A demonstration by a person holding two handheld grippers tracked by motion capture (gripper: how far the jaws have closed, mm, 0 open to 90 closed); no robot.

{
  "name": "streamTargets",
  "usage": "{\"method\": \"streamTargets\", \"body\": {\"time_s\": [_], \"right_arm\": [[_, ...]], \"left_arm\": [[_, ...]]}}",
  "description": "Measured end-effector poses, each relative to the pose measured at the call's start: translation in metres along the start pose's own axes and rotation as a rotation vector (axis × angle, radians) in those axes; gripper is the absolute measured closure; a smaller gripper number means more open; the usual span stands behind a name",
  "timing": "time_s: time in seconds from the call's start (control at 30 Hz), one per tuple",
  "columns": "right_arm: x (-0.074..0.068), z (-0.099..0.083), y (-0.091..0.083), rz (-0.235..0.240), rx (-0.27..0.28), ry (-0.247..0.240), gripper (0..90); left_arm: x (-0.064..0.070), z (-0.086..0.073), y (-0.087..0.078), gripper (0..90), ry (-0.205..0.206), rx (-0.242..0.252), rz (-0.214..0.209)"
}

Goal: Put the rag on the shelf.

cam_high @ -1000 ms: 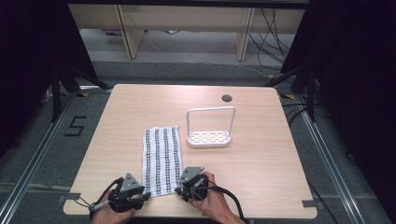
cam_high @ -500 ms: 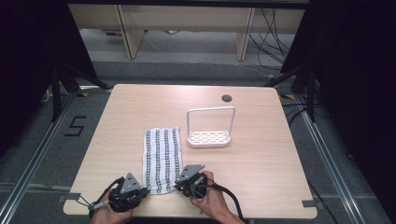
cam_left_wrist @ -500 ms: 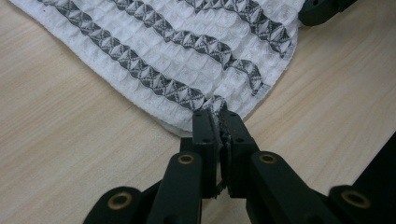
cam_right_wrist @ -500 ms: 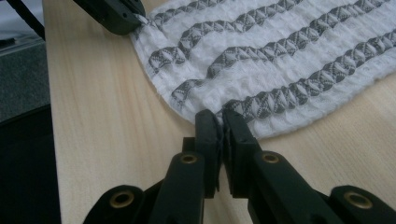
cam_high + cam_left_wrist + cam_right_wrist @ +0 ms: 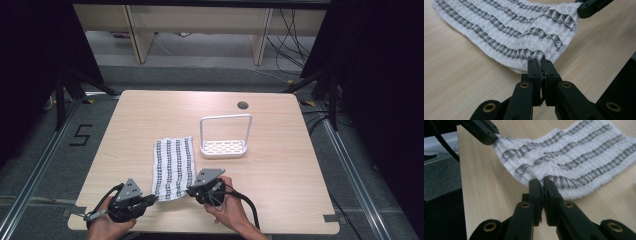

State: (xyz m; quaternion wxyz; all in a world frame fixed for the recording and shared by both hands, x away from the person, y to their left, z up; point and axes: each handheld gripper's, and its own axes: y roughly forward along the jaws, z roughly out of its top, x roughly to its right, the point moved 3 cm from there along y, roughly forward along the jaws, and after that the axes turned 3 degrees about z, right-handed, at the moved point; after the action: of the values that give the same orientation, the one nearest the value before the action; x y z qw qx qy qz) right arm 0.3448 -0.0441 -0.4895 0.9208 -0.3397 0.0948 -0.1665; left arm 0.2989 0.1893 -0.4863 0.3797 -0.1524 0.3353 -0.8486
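Observation:
A white cloth with grey stripes (image 5: 172,165) lies lengthwise on the wooden table (image 5: 150,115), its near end lifted a little. My left gripper (image 5: 154,199) is shut on the cloth's near left corner. In the left gripper view the jaws pinch the cloth (image 5: 511,37) at its hem, where my left gripper (image 5: 541,62) meets it. My right gripper (image 5: 189,190) is shut on the near right corner. The right gripper view has the cloth (image 5: 574,157) clamped in my right gripper (image 5: 542,182), with the other gripper (image 5: 480,130) holding the far corner.
A white perforated tray with a tall loop handle (image 5: 223,147) stands just right of the cloth's far end. A round cable hole (image 5: 243,105) sits near the table's back edge. Bare wood stretches left and right of the cloth.
Both grippers keep their hold on the cloth's near corners. The cloth's near edge looks slightly raised and drawn taut; little else has moved.

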Motion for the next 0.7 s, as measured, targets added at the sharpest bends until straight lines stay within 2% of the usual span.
{"method": "streamTargets", "body": {"time_s": [0.03, 0.2, 0.33, 0.57, 0.63, 0.7], "right_arm": [[0.001, 0.003, -0.002, -0.001, 0.002, -0.003, 86.7], [0.007, 0.015, -0.009, 0.002, 0.028, 0.008, 86.8], [0.017, 0.028, -0.019, -0.009, 0.054, 0.017, 86.8], [0.032, 0.058, -0.037, -0.022, 0.105, 0.048, 86.9], [0.037, 0.068, -0.044, -0.031, 0.120, 0.038, 86.9], [0.038, 0.078, -0.052, -0.036, 0.128, 0.053, 86.9]], "left_arm": [[-0.001, 0.003, -0.001, 86.2, 0.000, 0.004, 0.006], [-0.004, 0.020, -0.007, 86.3, -0.019, 0.024, -0.037], [-0.010, 0.040, -0.016, 86.2, -0.017, 0.039, -0.048], [-0.022, 0.073, -0.031, 86.2, -0.052, 0.068, -0.075], [-0.024, 0.083, -0.036, 86.2, -0.058, 0.068, -0.091], [-0.026, 0.093, -0.043, 86.2, -0.053, 0.067, -0.103]]}}
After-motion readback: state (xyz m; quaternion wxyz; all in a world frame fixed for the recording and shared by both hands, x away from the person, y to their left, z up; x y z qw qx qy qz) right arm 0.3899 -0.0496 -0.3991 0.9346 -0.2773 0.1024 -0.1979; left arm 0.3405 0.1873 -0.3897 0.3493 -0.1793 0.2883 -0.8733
